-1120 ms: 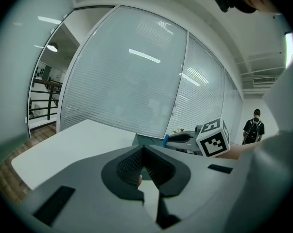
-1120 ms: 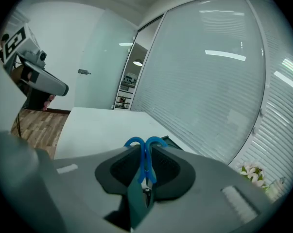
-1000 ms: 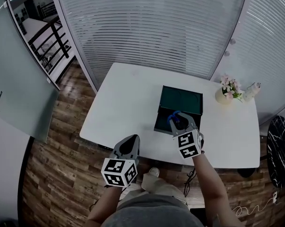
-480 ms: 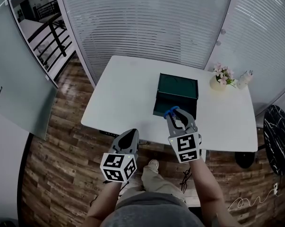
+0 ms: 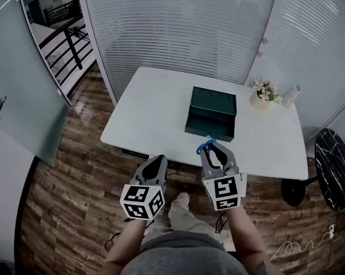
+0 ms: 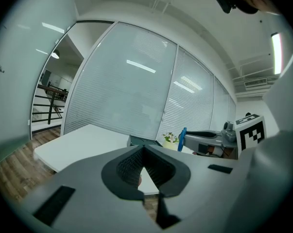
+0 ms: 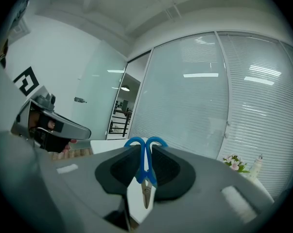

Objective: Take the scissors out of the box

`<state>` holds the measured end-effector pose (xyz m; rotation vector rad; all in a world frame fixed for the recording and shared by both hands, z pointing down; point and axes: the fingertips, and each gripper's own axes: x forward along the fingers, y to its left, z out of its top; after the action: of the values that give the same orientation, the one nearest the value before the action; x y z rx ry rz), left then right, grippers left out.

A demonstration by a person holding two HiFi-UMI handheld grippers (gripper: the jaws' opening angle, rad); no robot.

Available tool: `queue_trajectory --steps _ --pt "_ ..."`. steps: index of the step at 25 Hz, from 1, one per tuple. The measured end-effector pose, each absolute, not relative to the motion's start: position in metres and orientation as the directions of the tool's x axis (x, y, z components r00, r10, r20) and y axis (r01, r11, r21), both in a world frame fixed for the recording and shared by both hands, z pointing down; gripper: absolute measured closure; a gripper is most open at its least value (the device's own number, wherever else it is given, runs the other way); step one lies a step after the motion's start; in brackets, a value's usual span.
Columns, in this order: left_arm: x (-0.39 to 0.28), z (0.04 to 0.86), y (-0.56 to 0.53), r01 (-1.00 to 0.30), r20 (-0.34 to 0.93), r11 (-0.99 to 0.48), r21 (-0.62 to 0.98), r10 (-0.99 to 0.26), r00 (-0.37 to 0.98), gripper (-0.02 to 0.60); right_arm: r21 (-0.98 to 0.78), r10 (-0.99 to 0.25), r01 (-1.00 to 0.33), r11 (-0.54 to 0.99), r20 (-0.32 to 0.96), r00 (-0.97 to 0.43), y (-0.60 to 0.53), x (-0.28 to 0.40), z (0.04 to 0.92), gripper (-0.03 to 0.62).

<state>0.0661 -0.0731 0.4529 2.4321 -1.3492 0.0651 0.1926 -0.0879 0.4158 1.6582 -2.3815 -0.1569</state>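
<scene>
Right gripper view: the right hand-held gripper (image 7: 145, 149) grasps the scissors (image 7: 146, 173), out of the box (image 5: 212, 111) at 12 o'clock, so laying them on the tabletop (image 5: 152, 116) seems next; the left hand-held gripper (image 6: 142, 150) is clenched empty.

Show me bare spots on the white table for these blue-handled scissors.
Bare: the white table left of the dark green box, and the near right corner. Crowded: far right corner, with white flower pot and pale bottle.

The scissors (image 7: 146, 176) are marked by blue handles. The box (image 5: 212, 103) is coloured dark green, the bench (image 5: 149, 113) white, the floor (image 5: 75, 171) brown.
</scene>
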Motion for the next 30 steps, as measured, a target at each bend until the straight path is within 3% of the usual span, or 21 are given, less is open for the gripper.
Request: queue_trajectory --steps 30 --pt "0.076 0.450 -0.039 -0.832 0.199 -0.489 0.263 -0.816 0.543 0.577 0.139 -0.928 -0.919 0.368 0.113 -0.355 -0.031 0.195 0.429 0.511"
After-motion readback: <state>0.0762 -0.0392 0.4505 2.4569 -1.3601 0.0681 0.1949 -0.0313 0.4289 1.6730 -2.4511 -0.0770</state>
